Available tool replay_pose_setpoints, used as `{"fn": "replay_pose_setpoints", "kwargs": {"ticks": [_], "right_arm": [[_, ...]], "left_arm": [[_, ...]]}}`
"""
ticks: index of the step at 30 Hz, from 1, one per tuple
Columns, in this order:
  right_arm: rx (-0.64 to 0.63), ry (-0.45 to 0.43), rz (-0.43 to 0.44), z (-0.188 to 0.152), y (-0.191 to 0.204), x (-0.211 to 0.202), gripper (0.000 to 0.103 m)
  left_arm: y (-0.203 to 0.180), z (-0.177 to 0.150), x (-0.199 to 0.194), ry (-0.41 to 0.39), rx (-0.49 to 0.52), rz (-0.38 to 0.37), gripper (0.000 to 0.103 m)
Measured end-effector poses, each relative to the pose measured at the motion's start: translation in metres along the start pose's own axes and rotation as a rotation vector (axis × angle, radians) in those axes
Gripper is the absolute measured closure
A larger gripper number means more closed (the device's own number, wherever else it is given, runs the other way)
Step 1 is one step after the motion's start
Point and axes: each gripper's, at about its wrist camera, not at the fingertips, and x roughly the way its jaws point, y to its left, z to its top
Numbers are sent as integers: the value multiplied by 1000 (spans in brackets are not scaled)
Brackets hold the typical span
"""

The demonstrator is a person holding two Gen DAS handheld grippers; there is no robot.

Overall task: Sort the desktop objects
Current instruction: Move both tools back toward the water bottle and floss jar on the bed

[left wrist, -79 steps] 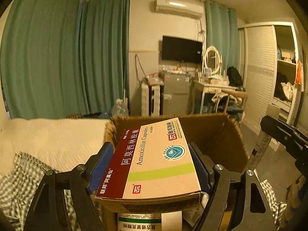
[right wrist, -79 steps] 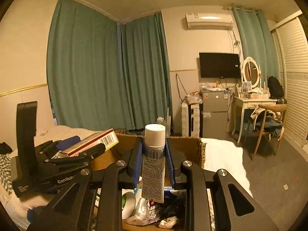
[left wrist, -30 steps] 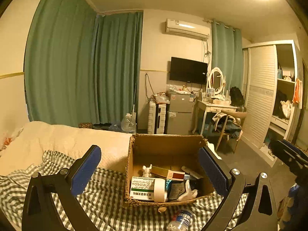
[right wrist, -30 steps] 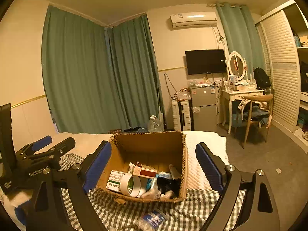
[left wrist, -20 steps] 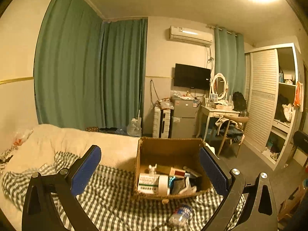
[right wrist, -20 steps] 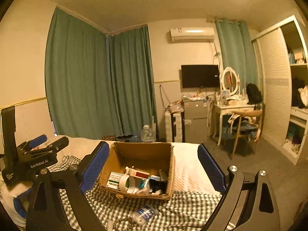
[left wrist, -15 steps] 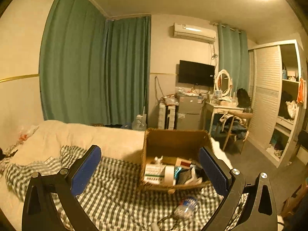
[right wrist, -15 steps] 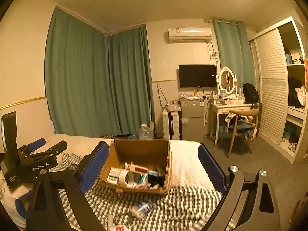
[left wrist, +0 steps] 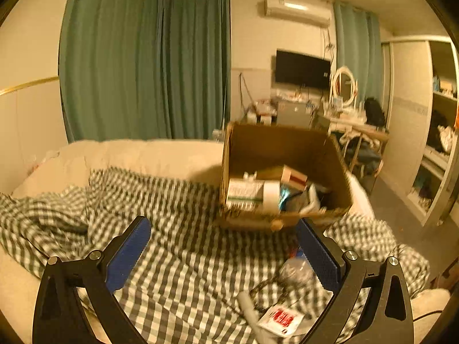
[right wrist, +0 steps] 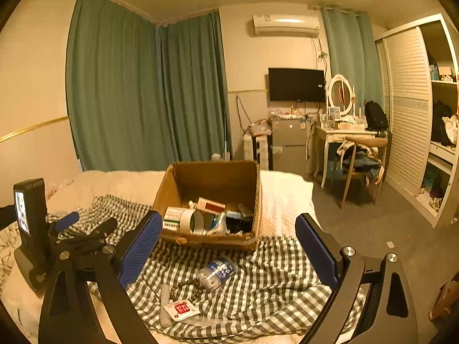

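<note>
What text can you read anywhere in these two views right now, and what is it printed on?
No text reads cleanly.
Small bottle on the checked blanket: blue label with print, too small.
Red-and-white packet: red marking, too blurred.
Green-and-white carton in the cardboard box: print too small.
Red-and-white carton: nothing legible.
Left gripper: no lettering legible.

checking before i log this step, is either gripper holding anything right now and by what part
Nothing is held. The left gripper and the right gripper both have their jaws wide apart and empty, above the checked blanket, short of the cardboard box.
</note>
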Motion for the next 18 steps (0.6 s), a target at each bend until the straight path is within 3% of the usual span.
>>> {"fn": "replay_pose_setpoints", "kwargs": {"ticks": [4, 7, 14, 18], "right_arm": [[20, 62, 4, -23, 0, 34, 9], [38, 104, 10, -39, -2, 57, 9], [91, 192, 40, -72, -9, 115, 9], [90, 238, 53, -88, -7, 145, 9]], "left_arm": [[3, -24, 30, 76, -33, -17, 0], [-2, -40, 49, 111, -8, -6, 0], [-15, -80, 92, 277, 13, -58, 0], [-19, -98, 111, 355, 14, -55, 12]]}}
